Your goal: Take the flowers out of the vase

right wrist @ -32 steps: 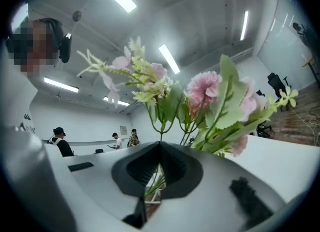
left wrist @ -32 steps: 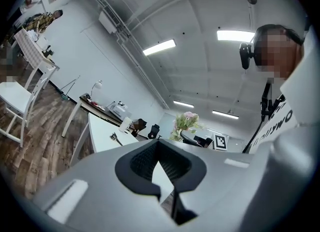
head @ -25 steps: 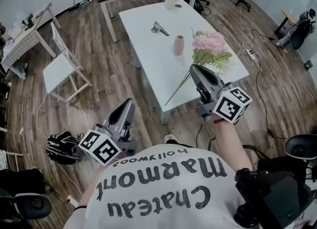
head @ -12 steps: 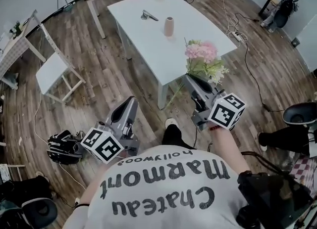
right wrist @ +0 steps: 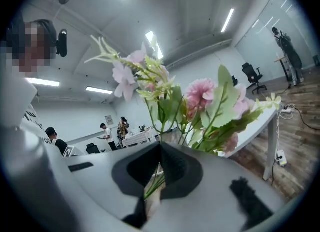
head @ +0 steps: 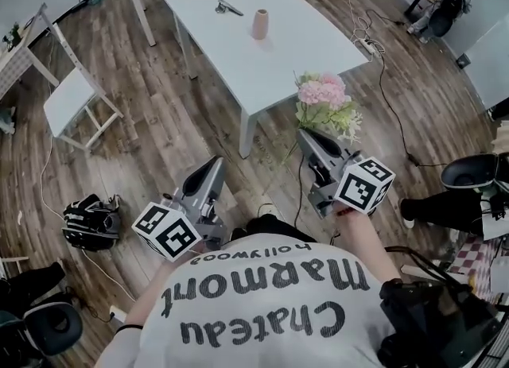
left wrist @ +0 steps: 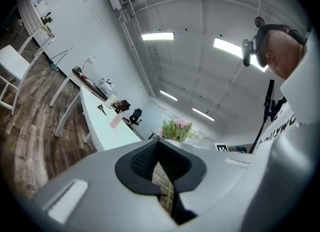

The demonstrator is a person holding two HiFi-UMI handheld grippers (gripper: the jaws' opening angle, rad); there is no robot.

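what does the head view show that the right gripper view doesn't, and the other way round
Only the head view: the small pink vase standing empty on the white rectangular table, the left claw and a white chair.
Only the right gripper view: the thin green stems pinched in the shut right claw, and people standing far behind.
Both: the bouquet of pink flowers with green leaves, clear of the vase.
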